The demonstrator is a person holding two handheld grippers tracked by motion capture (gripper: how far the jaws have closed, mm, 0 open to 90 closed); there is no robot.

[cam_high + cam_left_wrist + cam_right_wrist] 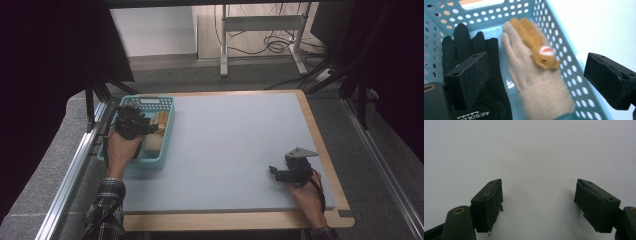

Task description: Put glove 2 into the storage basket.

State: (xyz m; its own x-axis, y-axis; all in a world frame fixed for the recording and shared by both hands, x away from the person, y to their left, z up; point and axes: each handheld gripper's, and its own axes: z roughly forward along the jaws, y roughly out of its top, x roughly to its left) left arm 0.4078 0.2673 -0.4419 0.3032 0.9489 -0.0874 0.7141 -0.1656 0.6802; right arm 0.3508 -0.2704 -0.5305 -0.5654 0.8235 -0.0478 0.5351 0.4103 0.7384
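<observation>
The left gripper is hanging over the turquoise basket with its jaws spread wide and nothing pinched between them; below the gap the beige knitted glove is lying flat on the basket floor, a small orange plush toy resting on its fingers, and a black glove is lying just beside it, partly under one jaw. To my eye the hand is finishing a drop-off, so the sound way is lifting straight up without snagging wool or brushing the basket wall. The basket is sitting at the near-left edge of the grey surface. Well apart, at the right, the right gripper is waiting over bare surface, jaws spread and empty.
</observation>
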